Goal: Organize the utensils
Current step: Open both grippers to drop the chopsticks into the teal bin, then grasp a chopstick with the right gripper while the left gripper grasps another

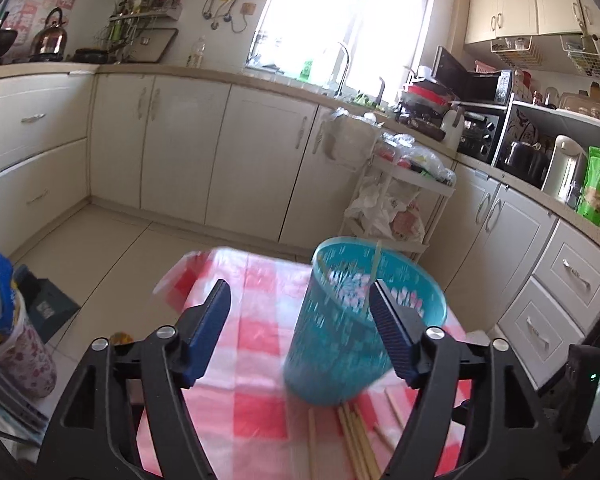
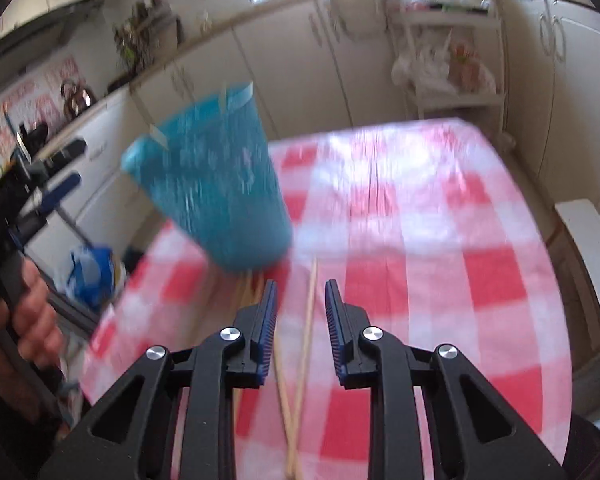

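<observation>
Now the blue cup (image 1: 340, 332) stands on the checked desk (image 2: 440, 240) as the holder, chopsticks (image 2: 306, 344) lying loose at its foot. Left hand-held gripper (image 1: 300, 332) gapes wide, gripping nothing; right hand-held gripper (image 2: 300, 332) hangs partly apart over one chopstick, ready to pinch.

cup (image 1: 340, 344): teal plastic, kinda see-through, speckled print on it
chopsticks (image 2: 309, 312): pale wood or bamboo, matt, no lacquer far as I can tell
counter cover (image 2: 420, 240): red and white check, looks like slick wipe-clean plastic, a bit creased
left tool (image 1: 300, 320): matt black plastic arms, ribbed blue pads, shiny metal pins
right tool (image 2: 301, 292): same deal, black plastic with ridged blue pads
</observation>
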The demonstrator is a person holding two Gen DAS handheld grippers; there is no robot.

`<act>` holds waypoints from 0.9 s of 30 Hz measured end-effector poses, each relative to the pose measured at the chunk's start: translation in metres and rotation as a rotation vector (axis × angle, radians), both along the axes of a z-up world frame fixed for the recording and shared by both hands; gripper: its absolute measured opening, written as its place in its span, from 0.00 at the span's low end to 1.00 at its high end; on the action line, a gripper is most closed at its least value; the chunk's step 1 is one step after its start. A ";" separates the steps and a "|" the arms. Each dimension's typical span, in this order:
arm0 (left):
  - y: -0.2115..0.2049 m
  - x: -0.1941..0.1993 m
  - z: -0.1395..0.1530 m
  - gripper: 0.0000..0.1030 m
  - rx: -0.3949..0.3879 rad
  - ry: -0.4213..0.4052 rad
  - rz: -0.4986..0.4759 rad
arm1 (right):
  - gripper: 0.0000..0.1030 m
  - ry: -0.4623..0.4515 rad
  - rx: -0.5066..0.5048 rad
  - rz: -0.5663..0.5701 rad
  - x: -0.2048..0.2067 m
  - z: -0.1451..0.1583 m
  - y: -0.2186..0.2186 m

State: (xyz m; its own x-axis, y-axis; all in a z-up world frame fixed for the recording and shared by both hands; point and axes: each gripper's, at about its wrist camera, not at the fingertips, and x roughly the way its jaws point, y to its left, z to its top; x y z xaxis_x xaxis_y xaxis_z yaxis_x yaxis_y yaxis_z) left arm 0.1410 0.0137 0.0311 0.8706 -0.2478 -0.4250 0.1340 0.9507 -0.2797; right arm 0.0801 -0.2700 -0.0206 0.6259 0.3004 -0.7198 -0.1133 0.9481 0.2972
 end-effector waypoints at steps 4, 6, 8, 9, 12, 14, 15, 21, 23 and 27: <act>0.006 -0.018 -0.032 0.69 0.011 0.113 0.002 | 0.24 0.088 -0.031 0.034 0.000 -0.027 0.007; 0.008 -0.022 -0.045 0.69 0.009 0.152 0.000 | 0.24 0.096 -0.050 0.048 0.006 -0.030 0.014; 0.008 -0.028 -0.058 0.69 0.014 0.192 -0.006 | 0.23 0.115 -0.080 0.064 0.010 -0.037 0.022; 0.007 -0.030 -0.064 0.69 0.022 0.209 -0.012 | 0.23 0.119 -0.093 0.070 0.011 -0.038 0.025; -0.001 -0.033 -0.079 0.69 0.069 0.254 -0.044 | 0.22 0.125 -0.166 0.076 0.008 -0.044 0.035; -0.011 -0.031 -0.087 0.69 0.112 0.283 -0.068 | 0.20 0.130 -0.200 0.076 0.007 -0.049 0.037; -0.016 -0.029 -0.090 0.69 0.133 0.299 -0.078 | 0.19 0.124 -0.209 0.075 0.007 -0.050 0.038; -0.052 -0.015 -0.111 0.69 0.248 0.386 -0.140 | 0.06 0.121 -0.224 0.113 0.001 -0.050 0.034; -0.060 -0.010 -0.113 0.69 0.282 0.392 -0.140 | 0.06 0.124 -0.218 0.121 -0.003 -0.048 0.030; -0.072 0.000 -0.117 0.69 0.340 0.401 -0.136 | 0.06 0.141 -0.217 0.126 -0.006 -0.045 0.023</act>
